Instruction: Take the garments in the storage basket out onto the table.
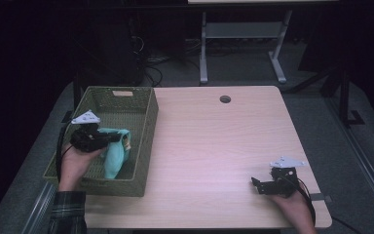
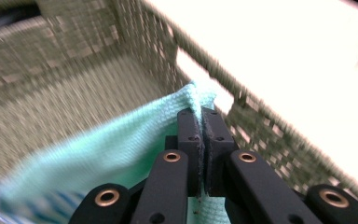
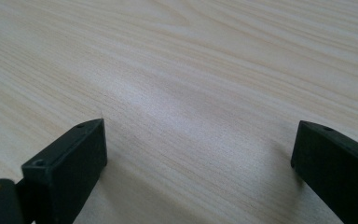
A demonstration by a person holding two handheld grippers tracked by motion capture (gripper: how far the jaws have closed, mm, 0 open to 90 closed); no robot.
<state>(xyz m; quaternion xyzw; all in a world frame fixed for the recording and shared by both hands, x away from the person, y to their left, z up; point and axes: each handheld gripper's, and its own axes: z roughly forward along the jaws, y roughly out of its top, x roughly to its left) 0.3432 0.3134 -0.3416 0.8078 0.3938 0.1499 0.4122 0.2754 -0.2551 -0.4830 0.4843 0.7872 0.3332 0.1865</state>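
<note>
Dim room, grey floor, white table legs

My left gripper has black jaws with brass-coloured rivets, and the cloth in it is mint green with a blue-and-white striped bit. Basket is olive green weave, desk pale wood grain.

The light wooden desk has a round cable hole near its far edge. Beyond it stand a grey metal frame and tangled cables (on the dark floor).

Readable text: we find none in any view.
Basket tag: we see it blank.
Desk: we read no marks.
</note>
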